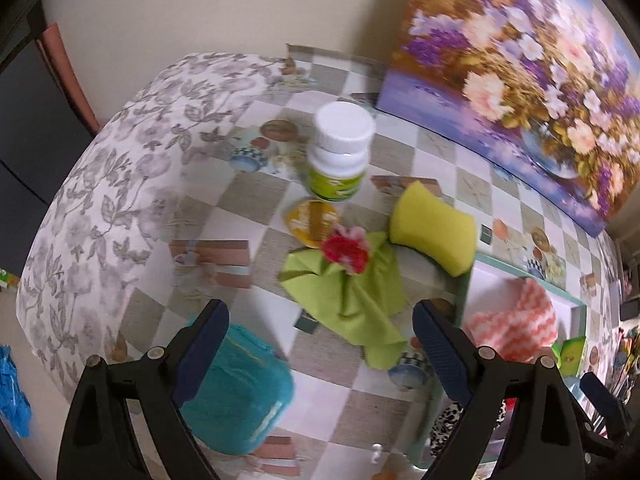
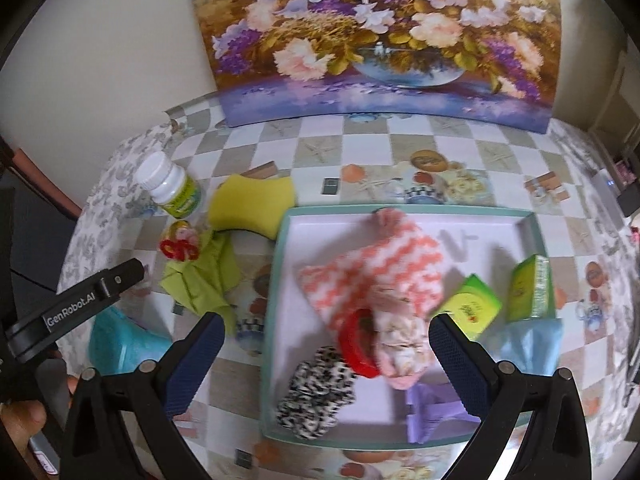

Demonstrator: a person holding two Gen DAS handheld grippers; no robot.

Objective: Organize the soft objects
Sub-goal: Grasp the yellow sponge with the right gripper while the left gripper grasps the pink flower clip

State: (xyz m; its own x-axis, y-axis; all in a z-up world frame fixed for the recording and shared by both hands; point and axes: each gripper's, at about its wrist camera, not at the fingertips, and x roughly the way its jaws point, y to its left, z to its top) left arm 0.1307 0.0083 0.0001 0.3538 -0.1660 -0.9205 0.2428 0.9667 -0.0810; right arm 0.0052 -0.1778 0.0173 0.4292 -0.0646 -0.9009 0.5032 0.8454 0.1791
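Observation:
A shallow teal-rimmed box (image 2: 400, 211) lies on the checkered table. In it are a coral zigzag cloth (image 2: 376, 268), a leopard scrunchie (image 2: 316, 392), a red scrunchie (image 2: 354, 344), a pink floral cloth (image 2: 400, 348), a purple cloth (image 2: 430, 412) and a light blue cloth (image 2: 532, 344). My right gripper (image 2: 324, 364) is open and empty above the box. Left of the box lie a green cloth (image 1: 352, 292), a red-pink scrunchie (image 1: 346, 250), a yellow sponge (image 1: 434, 226) and a teal towel (image 1: 240, 396). My left gripper (image 1: 320, 344) is open and empty, above the green cloth and the towel.
A white bottle with a green label (image 1: 340, 152) stands behind the scrunchie. Two green packets (image 2: 472, 310) (image 2: 530, 286) rest in the box's right part. A flower painting (image 2: 380, 36) leans on the wall at the back. The table's left edge (image 1: 80, 208) drops under a floral cloth.

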